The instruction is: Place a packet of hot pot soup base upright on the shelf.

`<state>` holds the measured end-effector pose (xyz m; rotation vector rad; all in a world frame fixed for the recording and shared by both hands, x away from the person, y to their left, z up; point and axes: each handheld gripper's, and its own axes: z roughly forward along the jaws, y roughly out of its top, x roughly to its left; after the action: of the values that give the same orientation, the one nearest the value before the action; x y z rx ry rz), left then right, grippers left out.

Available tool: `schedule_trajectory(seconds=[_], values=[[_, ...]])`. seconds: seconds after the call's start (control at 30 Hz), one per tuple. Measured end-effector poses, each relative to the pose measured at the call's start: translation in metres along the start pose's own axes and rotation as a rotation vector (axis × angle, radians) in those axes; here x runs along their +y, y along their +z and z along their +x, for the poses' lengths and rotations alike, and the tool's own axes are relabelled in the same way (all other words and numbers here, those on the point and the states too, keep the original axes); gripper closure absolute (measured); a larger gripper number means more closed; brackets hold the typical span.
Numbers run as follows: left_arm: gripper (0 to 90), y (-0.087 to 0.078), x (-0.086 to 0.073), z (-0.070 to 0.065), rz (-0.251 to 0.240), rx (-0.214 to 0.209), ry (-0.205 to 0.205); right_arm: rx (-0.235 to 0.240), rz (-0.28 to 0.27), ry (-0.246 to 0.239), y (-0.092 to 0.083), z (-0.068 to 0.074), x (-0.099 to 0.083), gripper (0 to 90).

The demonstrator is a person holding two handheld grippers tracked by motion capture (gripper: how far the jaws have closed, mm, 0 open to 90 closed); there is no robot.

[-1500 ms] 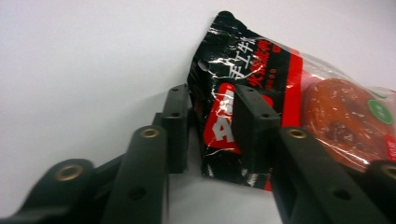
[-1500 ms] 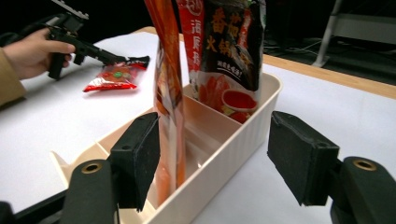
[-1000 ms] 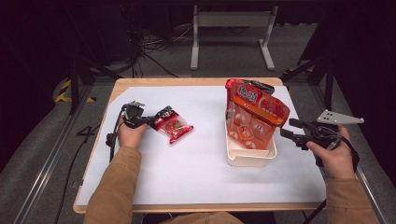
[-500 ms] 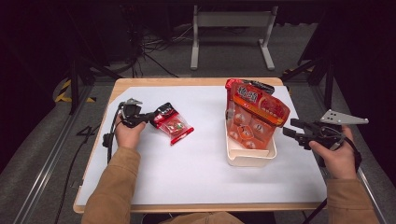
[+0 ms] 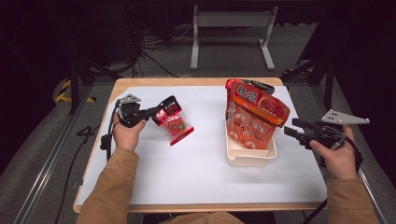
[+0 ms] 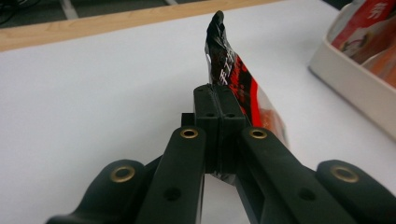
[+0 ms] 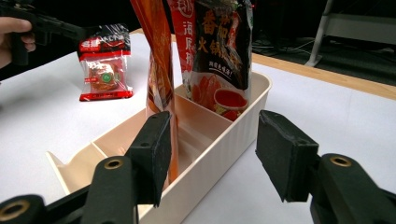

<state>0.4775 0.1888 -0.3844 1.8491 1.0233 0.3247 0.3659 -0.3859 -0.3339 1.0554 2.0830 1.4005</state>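
One small packet is what matters here, and my left tongs have it pinched by its dark top corner, the jaws clenched flat on the crimped seal as the left gripper view shows. The packet hangs down and away from those tongs toward the middle of the white table, its long axis slanting from the gripped black end to the red lower edge, which sits at or just above the tabletop; I cannot tell whether it touches. The cream tray lies well apart to the right of the packet, its long side running away from me, with tall red and orange bags standing in its far compartments and leaning over the near ones. From the right gripper view the near compartments of the tray look bare, and the packet sits beyond it. My right tongs hover released just beside the tray's right wall, jaws spread, holding nothing. I judge the coming move to be a carry rightward across the table by the left hand, since it already holds the packet, with the leaning bags as the thing to clear.
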Motion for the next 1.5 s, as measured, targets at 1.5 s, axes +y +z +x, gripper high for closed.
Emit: schedule_trajectory(seconds=[1.5], values=[[90.0,-0.068,0.035,-0.113,-0.044,-0.270,0.327,-0.028,0.045,-0.007,0.004,-0.005,-0.006,44.9]])
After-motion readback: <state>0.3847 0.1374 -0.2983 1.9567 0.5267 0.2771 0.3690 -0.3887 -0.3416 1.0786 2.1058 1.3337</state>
